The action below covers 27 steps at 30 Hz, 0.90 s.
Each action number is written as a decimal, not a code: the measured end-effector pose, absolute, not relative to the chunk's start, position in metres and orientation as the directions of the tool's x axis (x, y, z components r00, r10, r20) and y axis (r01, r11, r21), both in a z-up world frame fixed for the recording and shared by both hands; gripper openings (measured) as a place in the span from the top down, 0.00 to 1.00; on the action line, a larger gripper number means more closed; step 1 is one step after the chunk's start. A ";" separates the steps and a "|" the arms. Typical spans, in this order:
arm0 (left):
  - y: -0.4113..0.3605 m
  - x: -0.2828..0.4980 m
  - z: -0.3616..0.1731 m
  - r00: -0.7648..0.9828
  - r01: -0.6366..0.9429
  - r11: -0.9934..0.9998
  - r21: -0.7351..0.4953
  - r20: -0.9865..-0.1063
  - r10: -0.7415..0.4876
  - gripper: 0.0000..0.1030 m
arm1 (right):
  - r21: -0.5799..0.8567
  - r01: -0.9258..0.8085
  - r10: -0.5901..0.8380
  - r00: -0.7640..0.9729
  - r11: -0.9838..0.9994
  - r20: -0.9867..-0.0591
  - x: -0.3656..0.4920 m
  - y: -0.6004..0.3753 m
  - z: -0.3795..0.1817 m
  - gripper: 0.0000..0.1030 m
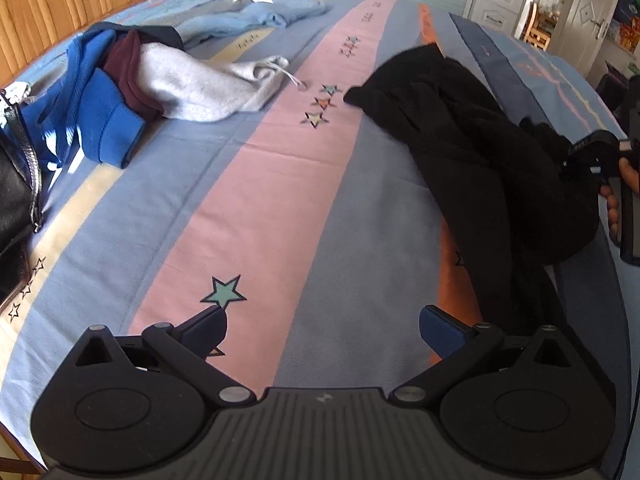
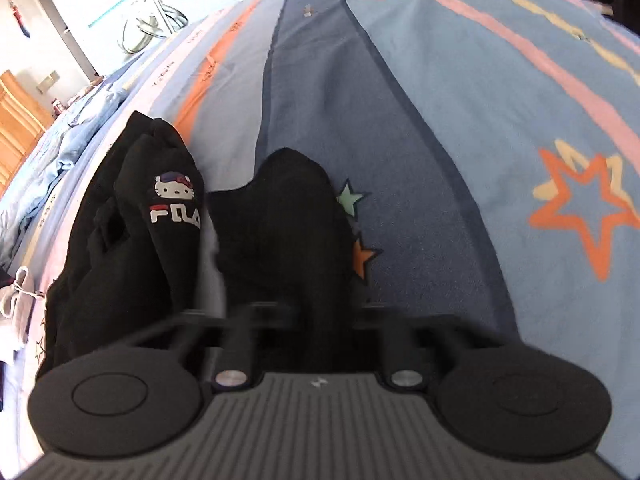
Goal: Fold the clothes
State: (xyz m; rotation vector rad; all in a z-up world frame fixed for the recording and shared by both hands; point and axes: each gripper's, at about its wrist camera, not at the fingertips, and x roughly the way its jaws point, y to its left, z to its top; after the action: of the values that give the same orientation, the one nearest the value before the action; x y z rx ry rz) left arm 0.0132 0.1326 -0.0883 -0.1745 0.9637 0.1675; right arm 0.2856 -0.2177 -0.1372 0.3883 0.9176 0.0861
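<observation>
Left gripper [image 1: 324, 330] is hanging over the striped bedsheet [image 1: 256, 200] with its jaws spread wide and nothing between them, just the pink stripe and a teal star [image 1: 225, 291] under the left fingertip.

The thing being folded is the black garment [image 1: 472, 152]. From the left camera it lies bunched up in a long heap at about 2 o'clock, running from the middle of the bed down toward the right edge of the picture. Out at 3 o'clock the right gripper [image 1: 600, 160] is on the near end of it, with a hand [image 1: 618, 200] behind.

In the right camera the black garment [image 2: 280, 240] fills the centre and runs straight into the right gripper [image 2: 304, 316]. The jaws look closed on the cloth, but that part is blurry and black on black, so I'm only fairly sure. A lump of the same garment at 10 o'clock shows a cat logo [image 2: 174, 190] with white lettering below it.

The other clothes sit well apart from the black one, at about 10 o'clock in the left camera: a blue sweater [image 1: 100, 120], something maroon [image 1: 128, 68] on top of it, and a grey piece [image 1: 200, 88] with a drawstring lying against them. A light blue item [image 1: 248, 20] is farther back at 11 o'clock. A black bag [image 1: 16, 200] sits at 9 o'clock.
</observation>
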 end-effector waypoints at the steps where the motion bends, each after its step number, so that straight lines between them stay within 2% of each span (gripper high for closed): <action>1: 0.132 0.012 -0.087 0.566 -0.223 0.972 -0.068 -0.821 0.072 0.01 | 0.399 0.106 0.253 0.619 0.911 -0.744 0.283 -0.221 -0.137 0.95; 6: 0.123 0.013 -0.084 0.535 -0.243 0.970 -0.011 -0.836 0.124 0.01 | 0.598 0.173 0.305 0.731 0.783 -0.611 0.239 -0.274 -0.102 0.95; 10: 0.117 0.004 -0.074 0.550 -0.230 0.972 -0.050 -0.831 0.087 0.01 | 0.746 0.193 0.302 0.827 0.638 -0.473 0.193 -0.327 -0.065 0.95; 14: 0.103 -0.007 -0.065 0.572 -0.172 0.984 -0.050 -0.818 0.059 0.01 | 0.771 0.220 0.147 0.915 0.598 -0.375 0.117 -0.405 -0.013 0.95; 16: 0.097 -0.012 -0.063 0.572 -0.147 0.988 -0.050 -0.819 0.044 0.01 | 0.744 0.248 0.087 0.921 0.621 -0.380 0.071 -0.435 0.001 0.95; 18: 0.093 -0.017 -0.060 0.571 -0.143 0.988 -0.057 -0.820 0.036 0.01 | 0.685 0.282 0.051 0.905 0.672 -0.423 0.028 -0.452 0.000 0.88; 19: 0.093 -0.020 -0.058 0.571 -0.139 0.988 -0.061 -0.820 0.029 0.01 | 0.630 0.326 0.009 0.884 0.705 -0.468 0.010 -0.457 -0.006 0.83; 20: 0.092 -0.023 -0.057 0.570 -0.135 0.989 -0.064 -0.821 0.025 0.01 | 0.565 0.378 -0.046 0.857 0.733 -0.513 -0.007 -0.460 -0.012 0.71; 21: 0.093 -0.025 -0.055 0.572 -0.136 0.989 -0.063 -0.820 0.026 0.01 | 0.505 0.424 -0.100 0.831 0.752 -0.547 -0.023 -0.461 -0.019 0.65; 23: 0.093 -0.031 -0.050 0.576 -0.142 0.988 -0.053 -0.817 0.039 0.01 | 0.412 0.502 -0.196 0.783 0.760 -0.591 -0.054 -0.461 -0.031 0.64; 26: 0.095 -0.037 -0.046 0.584 -0.148 0.989 -0.031 -0.809 0.062 0.01 | 0.395 0.420 -0.125 0.798 0.817 -0.590 -0.086 -0.435 -0.040 0.58; 27: 0.096 -0.039 -0.044 0.586 -0.150 0.988 -0.024 -0.807 0.070 0.01 | 0.393 0.345 -0.050 0.802 0.852 -0.595 -0.088 -0.416 -0.043 0.55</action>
State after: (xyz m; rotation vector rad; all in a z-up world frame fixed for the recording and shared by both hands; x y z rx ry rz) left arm -0.0385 0.0956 -0.0445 -0.0926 0.9359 0.1283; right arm -0.0882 -0.4164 -0.0426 0.5138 0.6086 -0.2218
